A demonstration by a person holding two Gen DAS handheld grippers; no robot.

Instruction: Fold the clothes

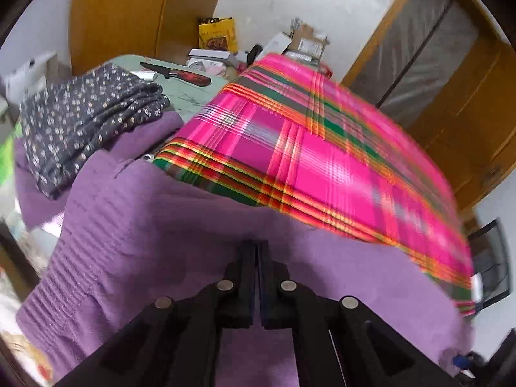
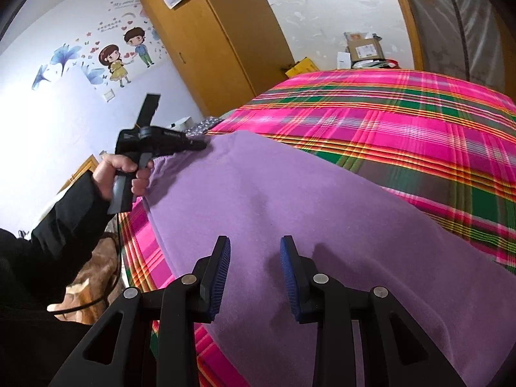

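Pink-green plaid bedsheet (image 2: 371, 122) covers bed; purple fleece garment (image 2: 290, 200) spread on it. Wooden wardrobe (image 2: 206, 38) behind. Left gripper (image 1: 258, 248) clamped on fleece; right gripper (image 2: 255, 245) half-open, empty.

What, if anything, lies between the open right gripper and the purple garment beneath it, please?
Nothing visible: the right gripper hangs open directly over bare purple garment. The left gripper is off at the garment's far edge.

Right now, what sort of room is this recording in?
Most likely a home bedroom: a bed under a pink plaid sheet, a wooden wardrobe, and cartoon wall stickers beside it.
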